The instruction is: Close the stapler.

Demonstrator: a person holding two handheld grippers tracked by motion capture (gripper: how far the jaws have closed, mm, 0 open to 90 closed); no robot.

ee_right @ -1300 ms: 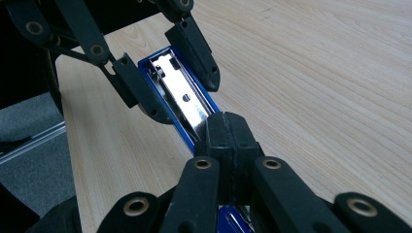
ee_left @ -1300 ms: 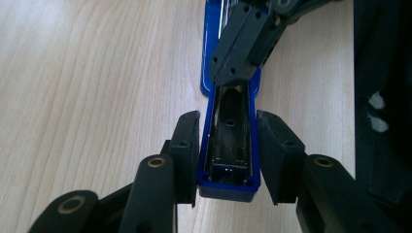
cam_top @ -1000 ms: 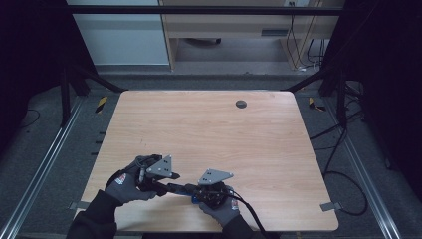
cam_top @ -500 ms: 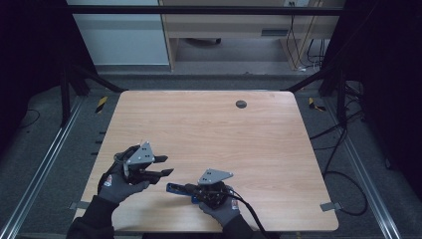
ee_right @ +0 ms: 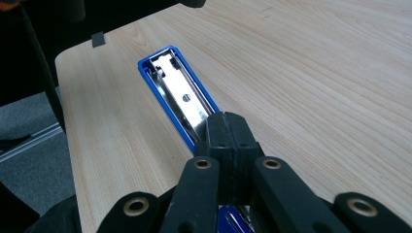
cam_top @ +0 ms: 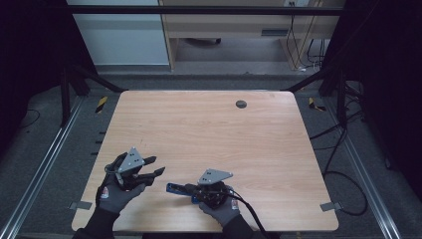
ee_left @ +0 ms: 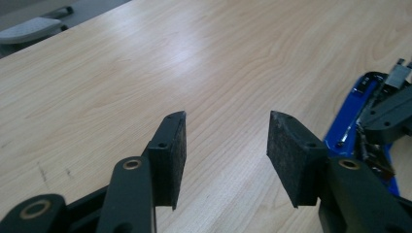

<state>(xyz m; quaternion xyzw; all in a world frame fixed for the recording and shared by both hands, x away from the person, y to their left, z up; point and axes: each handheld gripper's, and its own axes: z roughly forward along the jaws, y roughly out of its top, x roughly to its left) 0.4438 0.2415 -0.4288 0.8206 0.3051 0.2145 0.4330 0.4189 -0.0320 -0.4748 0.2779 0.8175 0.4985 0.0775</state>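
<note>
A blue stapler (cam_top: pixel 180 188) is clamped at its rear by the right gripper (cam_top: pixel 196 191). The left gripper (cam_top: pixel 158 166), just left of its tip, has been drawn away from it, jaws just opened with nothing between. A grommet (cam_top: pixel 241 104) is seen far ahead on the table (cam_top: pixel 209 134).

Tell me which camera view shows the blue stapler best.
The right gripper view: the blue stapler lies lengthwise ahead, its metal inside exposed, with the right gripper shut on its near part. The left gripper view catches part of it at the right edge. The high view shows a small blue end.
</note>
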